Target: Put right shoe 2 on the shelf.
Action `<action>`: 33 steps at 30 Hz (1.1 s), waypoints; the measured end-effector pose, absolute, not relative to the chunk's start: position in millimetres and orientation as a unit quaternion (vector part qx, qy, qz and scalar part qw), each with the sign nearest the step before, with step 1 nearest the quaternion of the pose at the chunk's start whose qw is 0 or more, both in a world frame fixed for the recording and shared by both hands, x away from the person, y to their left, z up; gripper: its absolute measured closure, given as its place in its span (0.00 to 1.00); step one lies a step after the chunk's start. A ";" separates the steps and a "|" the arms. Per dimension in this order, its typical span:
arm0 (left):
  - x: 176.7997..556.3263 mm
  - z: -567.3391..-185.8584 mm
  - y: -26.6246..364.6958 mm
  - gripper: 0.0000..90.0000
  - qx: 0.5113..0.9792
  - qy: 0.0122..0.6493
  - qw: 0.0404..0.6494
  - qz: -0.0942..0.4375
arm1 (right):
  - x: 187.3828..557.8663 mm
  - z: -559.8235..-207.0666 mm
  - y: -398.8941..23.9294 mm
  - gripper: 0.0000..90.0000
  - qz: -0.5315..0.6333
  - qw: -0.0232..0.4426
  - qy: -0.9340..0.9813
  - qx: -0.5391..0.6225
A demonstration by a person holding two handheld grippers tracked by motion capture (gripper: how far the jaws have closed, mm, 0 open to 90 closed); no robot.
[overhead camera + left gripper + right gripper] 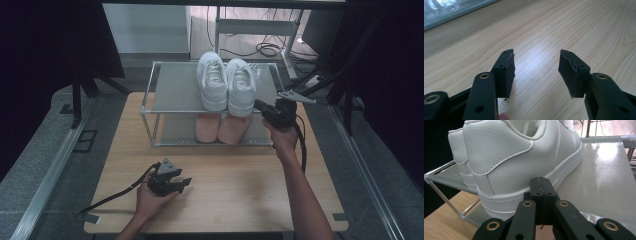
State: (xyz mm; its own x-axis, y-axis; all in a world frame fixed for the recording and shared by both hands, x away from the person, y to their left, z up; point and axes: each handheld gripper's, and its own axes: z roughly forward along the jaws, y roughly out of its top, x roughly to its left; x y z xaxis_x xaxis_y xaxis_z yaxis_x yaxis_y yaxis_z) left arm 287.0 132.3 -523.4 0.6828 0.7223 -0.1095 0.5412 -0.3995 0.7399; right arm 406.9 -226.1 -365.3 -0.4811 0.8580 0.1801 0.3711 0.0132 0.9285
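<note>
Left tool (183, 183): rests low over the pale wooden table (240, 200) at near left, well apart from the rack. In the left gripper view its two black pads (507, 72) stand wide apart with bare wood grain between them; nothing held.

Two-tier metal-framed shoe rack with grey shelves (170, 90): stands at the far middle of the table. Top shelf carries a pair of white leather low-top sneakers (225, 82), side by side and touching, heels toward the near edge. A pair of pink shoes (222, 127) sits on the lower shelf directly beneath, toes pointing near.

Right tool (261, 106): held level at the near right corner of the top shelf, tips just beside the heel of the right-hand white sneaker (524, 165). In the right gripper view the jaws are pressed fully together, nothing between them, the closed tip close to the sole's rim; contact cannot be told.

Step in hand (judgement): squaring up the white pair on the top shelf with the closed tip, or approaching for a grasp.

Next move (judgement): a nudge calls for a gentle push along the sole; a lift calls for parting the jaws first, then closing on the heel collar.

Sneaker appearance: pebbled white leather, stitched heel panel, thick smooth white sole, padded collar; clean, upright, flat on shelf.
</note>
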 end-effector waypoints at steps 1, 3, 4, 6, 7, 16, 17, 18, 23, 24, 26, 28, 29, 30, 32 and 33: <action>287.0 -523.6 132.3 0.53 0.829 0.381 0.393 0.115 | 406.5 -365.1 -224.7 1.00 0.533 0.230 0.675 0.455; 287.0 -523.7 132.2 0.53 0.828 0.382 0.394 0.115 | 406.5 -364.8 -224.2 1.00 0.532 0.231 0.675 0.456; 287.0 -523.7 132.1 0.53 0.828 0.382 0.394 0.115 | 406.7 -365.0 -224.7 1.00 0.534 0.229 0.674 0.457; 287.1 -524.0 131.9 0.53 0.828 0.382 0.393 0.114 | 406.7 -365.3 -224.9 1.00 0.535 0.227 0.673 0.458; 287.1 -524.0 131.9 0.53 0.828 0.382 0.394 0.114 | 406.5 -365.4 -224.7 1.00 0.535 0.228 0.673 0.458; 287.1 -523.6 132.2 0.53 0.828 0.382 0.394 0.115 | 406.8 -366.0 -222.9 1.00 0.543 0.216 0.672 0.454; 287.1 -523.6 132.2 0.53 0.829 0.382 0.393 0.115 | 406.8 -366.4 -222.3 1.00 0.544 0.216 0.671 0.454; 287.1 -523.6 132.2 0.53 0.829 0.381 0.393 0.115 | 406.4 -366.3 -221.7 1.00 0.543 0.221 0.672 0.454; 286.8 -523.3 132.3 0.53 0.828 0.382 0.394 0.115 | 406.0 -366.5 -221.7 1.00 0.543 0.221 0.672 0.454; 286.9 -523.3 132.4 0.53 0.829 0.381 0.393 0.115 | 405.5 -366.3 -221.2 1.00 0.540 0.225 0.673 0.453; 286.9 -523.1 132.6 0.53 0.829 0.381 0.393 0.116 | 405.2 -366.3 -221.5 1.00 0.538 0.227 0.675 0.451; 286.8 -522.8 132.9 0.53 0.829 0.381 0.394 0.116 | 405.6 -366.3 -223.4 0.92 0.533 0.232 0.678 0.451; 286.5 -522.6 133.0 0.53 0.829 0.381 0.393 0.117 | 405.5 -366.4 -225.2 0.89 0.533 0.233 0.677 0.451; 286.5 -522.4 133.2 0.53 0.829 0.381 0.393 0.118 | 404.9 -366.5 -227.7 0.89 0.536 0.232 0.673 0.454; 286.2 -522.3 133.3 0.53 0.829 0.381 0.393 0.118 | 402.4 -366.6 -232.7 0.88 0.540 0.231 0.668 0.456; 286.1 -522.4 133.3 0.53 0.829 0.381 0.393 0.118 | 400.5 -366.8 -234.9 0.86 0.543 0.231 0.667 0.456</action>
State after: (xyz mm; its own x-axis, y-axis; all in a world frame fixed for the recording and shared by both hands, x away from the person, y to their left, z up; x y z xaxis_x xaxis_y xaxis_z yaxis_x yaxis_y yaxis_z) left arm 286.1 133.3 -522.4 0.6825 0.7235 -0.1039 0.5385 -0.4017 0.7407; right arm 400.5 -234.9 -366.8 -0.4784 0.8581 0.1866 0.3570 -0.0041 0.9341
